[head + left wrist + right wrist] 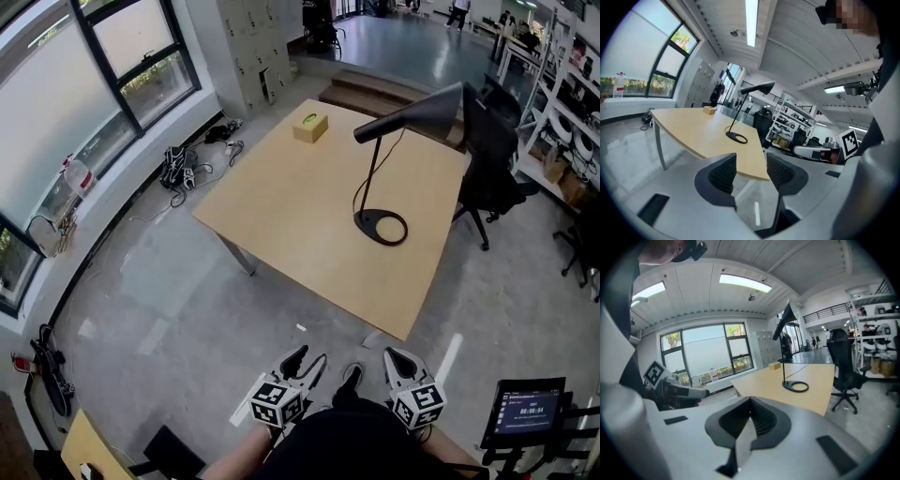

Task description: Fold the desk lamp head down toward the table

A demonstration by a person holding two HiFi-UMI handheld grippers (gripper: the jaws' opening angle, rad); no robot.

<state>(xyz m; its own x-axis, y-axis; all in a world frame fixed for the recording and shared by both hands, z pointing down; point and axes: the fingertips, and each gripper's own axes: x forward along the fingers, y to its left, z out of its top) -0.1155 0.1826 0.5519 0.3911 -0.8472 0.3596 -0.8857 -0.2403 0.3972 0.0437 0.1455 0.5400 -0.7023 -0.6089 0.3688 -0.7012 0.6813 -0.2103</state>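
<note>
Jaws of the left tool stand apart with nothing between them, and the tool is held low, well short of the counter. A small yellow box sits near the counter's far edge, and to its right the desk lamp stands upright on its ring base, cone head raised high above the top. The right tool is pressed closed on nothing, just beside the left one.

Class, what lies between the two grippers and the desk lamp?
In the head view, only grey floor and then bare tabletop separate the left gripper and right gripper from the desk lamp.
</note>
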